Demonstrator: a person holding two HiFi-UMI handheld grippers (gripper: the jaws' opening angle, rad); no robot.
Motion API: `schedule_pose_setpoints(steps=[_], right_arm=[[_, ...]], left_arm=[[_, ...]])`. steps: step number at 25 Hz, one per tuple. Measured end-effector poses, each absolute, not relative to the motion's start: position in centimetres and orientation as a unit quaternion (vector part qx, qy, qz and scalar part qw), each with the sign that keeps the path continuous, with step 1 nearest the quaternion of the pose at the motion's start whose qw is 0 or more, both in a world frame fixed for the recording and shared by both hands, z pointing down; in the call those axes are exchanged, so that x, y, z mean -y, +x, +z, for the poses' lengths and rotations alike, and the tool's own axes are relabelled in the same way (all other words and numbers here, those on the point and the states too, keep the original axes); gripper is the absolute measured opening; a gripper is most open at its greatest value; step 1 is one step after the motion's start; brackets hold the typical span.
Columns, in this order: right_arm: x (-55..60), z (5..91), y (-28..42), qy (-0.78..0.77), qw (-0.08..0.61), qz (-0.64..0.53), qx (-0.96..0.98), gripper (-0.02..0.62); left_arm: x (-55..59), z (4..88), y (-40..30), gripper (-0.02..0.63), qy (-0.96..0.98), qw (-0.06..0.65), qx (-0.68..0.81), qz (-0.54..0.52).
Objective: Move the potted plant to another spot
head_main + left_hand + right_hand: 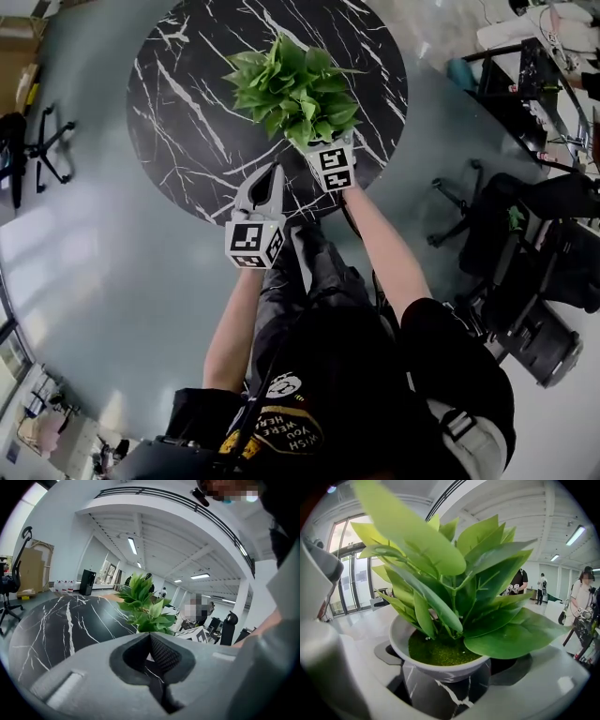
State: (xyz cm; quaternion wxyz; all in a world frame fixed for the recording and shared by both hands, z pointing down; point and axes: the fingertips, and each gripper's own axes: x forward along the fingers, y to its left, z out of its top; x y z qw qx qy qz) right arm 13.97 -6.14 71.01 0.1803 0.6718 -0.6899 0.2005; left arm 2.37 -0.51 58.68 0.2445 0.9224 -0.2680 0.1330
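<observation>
- Plant (295, 89) sits toward the 5 o'clock side of the round desk (187, 112).
- Right hand-held gripper (323, 148) pinches its pot (440, 667).
- Left hand-held gripper (270, 176), at 7 o'clock of the plant, is pressed together and empty.
- Judged: plant grasped, move not yet made.

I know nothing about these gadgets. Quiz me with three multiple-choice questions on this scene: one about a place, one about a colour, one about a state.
1. Where is the plant? A floor; B round table; C chair
2. The table is: A plain white; B black with white veins; C red
3. The left gripper is: A shut, empty; B wide open; C holding a cup

Answers: B, the head view shows it over the tabletop; B, the marble pattern is plain to see; A, its jaws meet with nothing between.
</observation>
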Motion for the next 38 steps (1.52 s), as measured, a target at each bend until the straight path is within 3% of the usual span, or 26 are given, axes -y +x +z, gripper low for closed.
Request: schedule_pose_setpoints(steps=[14, 32, 33, 35, 37, 38], right_arm=[[-9.5, 70.7, 21.6, 0.715, 0.175, 0.216, 0.642, 0.528], [-16.7, 71.6, 22.4, 0.755, 0.143, 0.258, 0.585, 0.527], [-17.9, 70.8, 22.3, 0.764, 0.127, 0.268, 0.573, 0.497], [-20.4, 67.9, 21.2, 0.779, 0.082, 0.286, 0.552, 0.366], [-23.0, 63.6, 19.1, 0.787, 0.051, 0.292, 0.541, 0.138], [-24.2, 61.1, 17.9, 0.789, 0.044, 0.291, 0.54, 0.055]], left_arm=[[-11.4, 57.7, 7.2, 0.002, 0.934, 0.236, 0.225, 0.146], [-13.6, 58.2, 7.1, 0.002, 0.94, 0.239, 0.163, 0.179], [-13.7, 57.7, 7.2, 0.003, 0.941, 0.239, 0.16, 0.177], [-14.3, 56.4, 7.3, 0.003, 0.944, 0.235, 0.152, 0.175], [-15.4, 54.3, 7.0, 0.003, 0.945, 0.234, 0.144, 0.175], [-16.1, 53.0, 6.9, 0.003, 0.946, 0.235, 0.14, 0.173]])
